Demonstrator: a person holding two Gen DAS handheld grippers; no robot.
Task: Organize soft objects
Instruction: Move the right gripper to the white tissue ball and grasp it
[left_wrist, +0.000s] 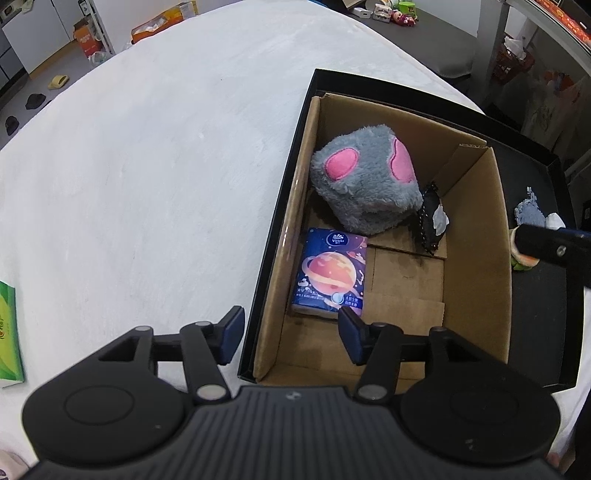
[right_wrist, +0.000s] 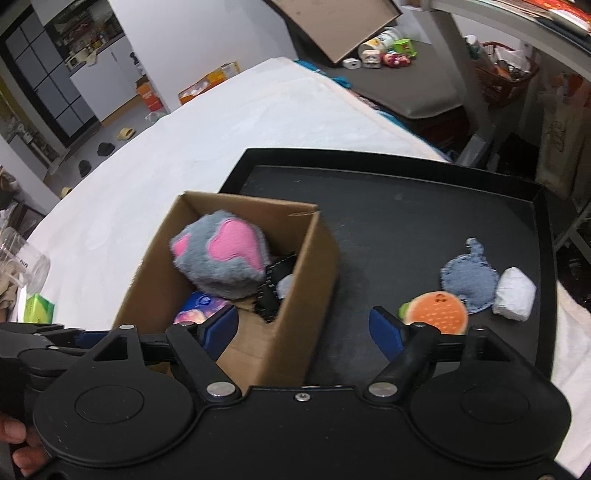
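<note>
Soft things are what I am sorting, and most already sit in the cardboard box (left_wrist: 476, 236) at the left end of the black tray (right_wrist: 406, 192): a blue tissue pack (left_wrist: 328, 275) flat on the floor, a grey plush cube (left_wrist: 364, 181) with pink patches behind it, and a black pouch (left_wrist: 430, 221) leaning on the cube's right side. My left tongs (left_wrist: 291, 334) hang spread over the box's near corner with nothing between the pads. My right tongs (right_wrist: 303, 326) are spread too and empty, hovering across the box's right wall. Further right, on the tray floor, lie an orange watermelon-slice toy (right_wrist: 437, 312), a denim patch (right_wrist: 469, 278) and a white wad (right_wrist: 515, 293). I judge the step is fetching one of these; next my right tongs must reach over the orange toy and pinch it.
</note>
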